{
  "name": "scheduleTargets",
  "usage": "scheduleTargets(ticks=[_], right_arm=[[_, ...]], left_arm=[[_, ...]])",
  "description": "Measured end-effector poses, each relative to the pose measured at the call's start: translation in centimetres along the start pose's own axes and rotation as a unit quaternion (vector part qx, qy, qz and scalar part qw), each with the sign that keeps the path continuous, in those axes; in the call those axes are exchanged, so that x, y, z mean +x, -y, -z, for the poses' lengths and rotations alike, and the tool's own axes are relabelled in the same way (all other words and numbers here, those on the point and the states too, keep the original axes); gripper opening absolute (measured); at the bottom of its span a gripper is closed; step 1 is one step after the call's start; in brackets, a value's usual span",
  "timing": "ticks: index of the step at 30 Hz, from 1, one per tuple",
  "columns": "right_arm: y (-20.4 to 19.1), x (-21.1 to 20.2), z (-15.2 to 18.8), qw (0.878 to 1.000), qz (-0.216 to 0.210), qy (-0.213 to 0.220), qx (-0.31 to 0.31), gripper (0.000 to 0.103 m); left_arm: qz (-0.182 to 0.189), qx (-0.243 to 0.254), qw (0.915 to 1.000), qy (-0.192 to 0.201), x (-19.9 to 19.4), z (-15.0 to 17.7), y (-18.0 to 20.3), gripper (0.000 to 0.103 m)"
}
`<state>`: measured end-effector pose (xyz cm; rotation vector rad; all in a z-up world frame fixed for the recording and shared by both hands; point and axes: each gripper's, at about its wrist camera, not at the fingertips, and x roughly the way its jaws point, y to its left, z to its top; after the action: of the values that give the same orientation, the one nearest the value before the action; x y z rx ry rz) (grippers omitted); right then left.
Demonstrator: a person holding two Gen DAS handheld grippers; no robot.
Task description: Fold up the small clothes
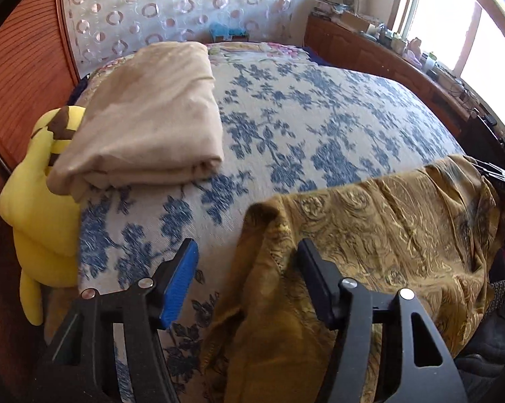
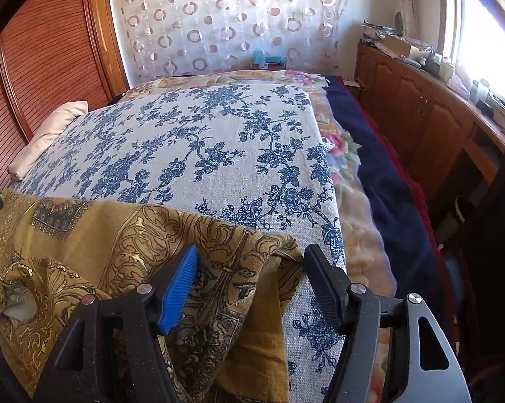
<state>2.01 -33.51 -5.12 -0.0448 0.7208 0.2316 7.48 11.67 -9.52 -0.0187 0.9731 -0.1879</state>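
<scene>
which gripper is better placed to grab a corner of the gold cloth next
Right. The right hand-held gripper is open with the gold cloth corner between its fingers; the left hand-held gripper straddles only an edge.

Mustard paisley garment lies rumpled across bed edge.

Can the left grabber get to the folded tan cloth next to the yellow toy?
Probably yes. The left gripper is open, holding nothing, and only bare blue-flowered bedcover lies between it and the folded tan cloth. It sits farther up the bed, so the arm must stretch forward and left.
</scene>
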Motion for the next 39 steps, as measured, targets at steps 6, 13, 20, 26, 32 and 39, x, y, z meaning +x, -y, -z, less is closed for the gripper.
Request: scheduleTargets(ticks=[6, 13, 20, 26, 32, 39], right_arm=[[0.0, 0.0, 0.0, 1.000, 0.001, 0.000, -0.001, 0.068], [-0.8, -0.9, 0.3, 0.999, -0.036, -0.014, -0.028, 0.018], [-0.9, -7.2, 0.1, 0.995, -0.078, 0.057, -0.024, 0.007], [-1.7, -16.4, -2.6, 0.983, -0.066, 0.164, -0.044, 0.007], [-3.4, -24.6, -7.0, 0.959, -0.053, 0.263, -0.088, 0.006], [-4.7, -22.4, -17.7, 0.958, -0.007, 0.265, -0.111, 0.006]], left_arm=[[0.009, 0.014, 0.9998, 0.005, -0.2, 1.4, 1.1, 0.046], [0.031, 0.020, 0.9990, 0.025, -1.4, 1.4, 2.4, 0.010], [0.062, 0.008, 0.9877, 0.143, -9.9, 1.0, 4.3, 0.009], [0.057, 0.020, 0.9686, 0.241, -18.0, -0.2, 5.9, 0.009], [0.026, 0.021, 0.9463, 0.321, -24.3, -3.7, 4.7, 0.008], [-0.037, 0.012, 0.9490, 0.313, -21.1, -13.2, 0.9, 0.009]])
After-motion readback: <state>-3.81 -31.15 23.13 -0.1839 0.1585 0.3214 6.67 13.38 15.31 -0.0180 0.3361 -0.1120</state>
